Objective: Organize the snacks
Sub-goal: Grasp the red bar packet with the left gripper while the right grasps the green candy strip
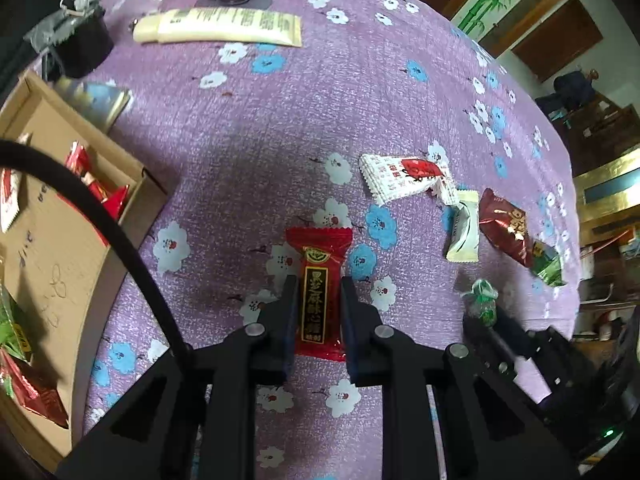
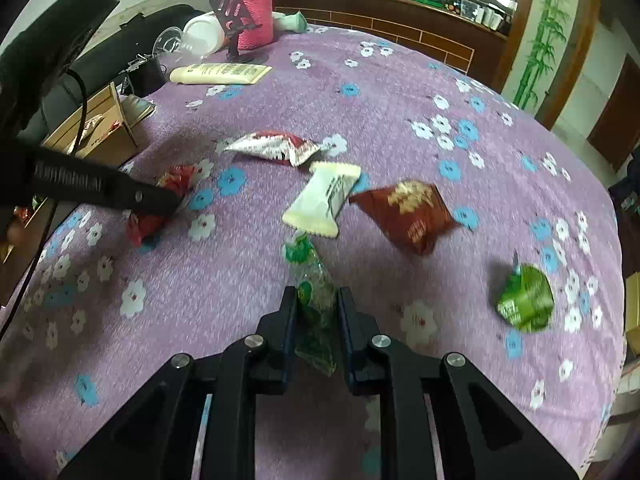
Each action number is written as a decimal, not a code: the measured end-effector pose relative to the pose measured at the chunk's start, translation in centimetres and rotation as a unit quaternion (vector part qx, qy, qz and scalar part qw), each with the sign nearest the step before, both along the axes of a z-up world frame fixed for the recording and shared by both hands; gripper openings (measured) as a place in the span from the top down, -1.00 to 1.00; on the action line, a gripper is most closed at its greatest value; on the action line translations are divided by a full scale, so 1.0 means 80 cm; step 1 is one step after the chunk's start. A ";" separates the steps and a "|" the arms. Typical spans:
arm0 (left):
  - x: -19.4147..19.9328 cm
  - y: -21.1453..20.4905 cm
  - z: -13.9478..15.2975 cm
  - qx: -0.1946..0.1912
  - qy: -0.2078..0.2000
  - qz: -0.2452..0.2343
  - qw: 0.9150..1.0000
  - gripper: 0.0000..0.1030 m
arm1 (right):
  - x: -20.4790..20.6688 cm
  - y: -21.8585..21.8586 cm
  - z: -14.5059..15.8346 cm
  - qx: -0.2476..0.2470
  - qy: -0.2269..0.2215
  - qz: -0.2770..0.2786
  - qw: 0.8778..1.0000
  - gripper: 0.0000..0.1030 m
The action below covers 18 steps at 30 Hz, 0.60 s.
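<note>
Bare cloth on the counter (image 2: 360, 92) toward the far edge. Between my grippers: white wrapper (image 2: 320, 200), maroon packet (image 2: 408, 212). Cardboard box (image 1: 60, 240) blocks the left edge.

Both fisheye views sat close above purple floral tablecloth (image 1: 360, 92), looked steeply down along own gripper fingers. Left view faced cardboard box (image 1: 60, 240) side; right view sat further right. Shared: cream tube (image 2: 220, 74), white wrapper (image 2: 320, 200), dark red packet (image 1: 506, 224).
</note>
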<state>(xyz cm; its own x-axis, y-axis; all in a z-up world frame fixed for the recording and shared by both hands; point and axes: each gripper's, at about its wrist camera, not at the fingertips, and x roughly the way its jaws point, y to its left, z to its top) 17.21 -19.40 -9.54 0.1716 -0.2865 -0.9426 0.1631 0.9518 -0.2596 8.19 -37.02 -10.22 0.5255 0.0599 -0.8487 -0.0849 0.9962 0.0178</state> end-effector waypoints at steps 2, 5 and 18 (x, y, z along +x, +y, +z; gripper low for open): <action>-0.001 0.000 0.000 0.002 0.000 -0.002 1.000 0.60 | -0.009 -0.001 0.000 0.002 0.002 -0.004 1.000 0.65; -0.009 -0.008 0.002 0.030 -0.019 -0.019 0.999 0.60 | -0.021 -0.002 0.000 0.006 0.006 -0.011 1.000 0.65; -0.057 -0.014 0.000 0.086 -0.078 -0.067 0.991 0.60 | -0.069 -0.009 0.001 0.043 0.009 -0.054 0.998 0.65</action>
<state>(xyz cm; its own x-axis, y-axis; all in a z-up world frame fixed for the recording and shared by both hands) 12.65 -20.51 -9.55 0.2910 -0.1548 -0.9441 0.3166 0.9468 -0.0576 2.70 -37.76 -10.10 0.5174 0.0764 -0.8523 0.0233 0.9944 0.1033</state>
